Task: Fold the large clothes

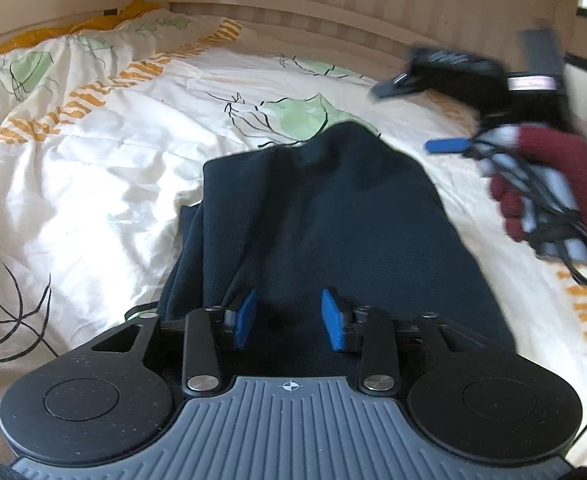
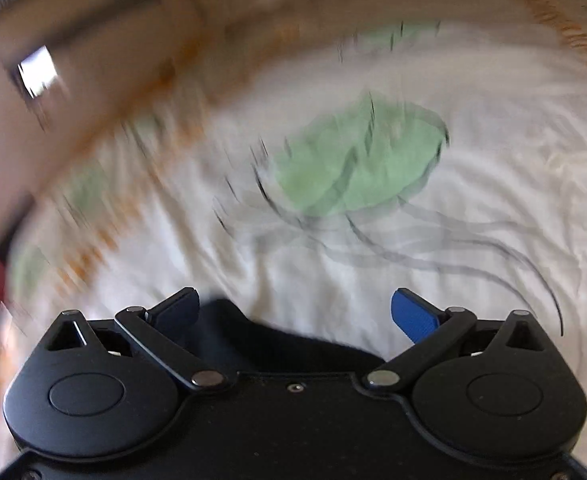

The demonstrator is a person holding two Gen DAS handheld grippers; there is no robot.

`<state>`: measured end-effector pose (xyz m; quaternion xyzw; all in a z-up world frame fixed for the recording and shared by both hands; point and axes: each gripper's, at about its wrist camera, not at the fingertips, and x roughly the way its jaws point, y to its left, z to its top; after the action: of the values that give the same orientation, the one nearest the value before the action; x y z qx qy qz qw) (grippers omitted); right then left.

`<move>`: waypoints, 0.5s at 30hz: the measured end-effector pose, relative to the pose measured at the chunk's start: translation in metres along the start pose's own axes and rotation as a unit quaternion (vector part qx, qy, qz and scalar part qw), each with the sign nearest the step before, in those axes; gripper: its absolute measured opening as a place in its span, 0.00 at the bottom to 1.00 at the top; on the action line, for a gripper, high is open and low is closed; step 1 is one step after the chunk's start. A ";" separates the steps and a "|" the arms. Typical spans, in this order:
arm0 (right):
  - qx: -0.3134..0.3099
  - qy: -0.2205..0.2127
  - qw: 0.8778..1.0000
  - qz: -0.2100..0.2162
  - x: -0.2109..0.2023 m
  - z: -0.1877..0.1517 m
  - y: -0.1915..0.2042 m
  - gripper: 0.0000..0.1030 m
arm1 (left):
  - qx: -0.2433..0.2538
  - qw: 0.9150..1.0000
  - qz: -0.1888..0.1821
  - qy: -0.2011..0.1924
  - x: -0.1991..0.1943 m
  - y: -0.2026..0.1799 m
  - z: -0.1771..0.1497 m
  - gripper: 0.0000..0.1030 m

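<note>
Across the leaf-printed white quilt (image 1: 93, 184), both blue-padded grippers, left (image 1: 289, 318) and right (image 2: 293, 314), gape empty over the dark navy knit garment (image 1: 313, 216), whose loose fold may slump.

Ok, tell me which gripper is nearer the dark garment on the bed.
Left. The left gripper sits right over the dark garment, jaws open with fabric between them. The right gripper is off beyond the garment's far right edge, jaws open, above the bedspread.
</note>
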<state>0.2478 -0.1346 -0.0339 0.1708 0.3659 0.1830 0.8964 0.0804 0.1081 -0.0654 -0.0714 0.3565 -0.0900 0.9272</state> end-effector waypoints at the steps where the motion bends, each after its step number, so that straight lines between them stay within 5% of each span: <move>1: 0.002 -0.022 1.000 0.007 -0.013 0.001 0.003 1.00 | -0.004 1.000 -0.004 -0.005 -0.003 0.001 0.002 0.58; 4: -0.018 -0.083 0.996 0.010 -0.058 -0.002 0.016 0.99 | -0.003 1.000 0.002 -0.026 -0.016 -0.001 0.011 0.76; 9: -0.073 -0.143 0.987 -0.033 -0.122 -0.027 0.045 1.00 | -0.001 0.998 0.044 -0.038 -0.037 -0.004 0.024 0.80; 15: -0.063 -0.138 0.986 -0.069 -0.158 -0.069 0.061 1.00 | 0.021 0.995 0.094 -0.023 -0.057 -0.013 0.025 0.80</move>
<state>0.0813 -0.1408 0.0402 0.1117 0.2374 0.1183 0.9577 0.0540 0.1096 -0.0075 -0.0203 0.3381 -0.0080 0.9409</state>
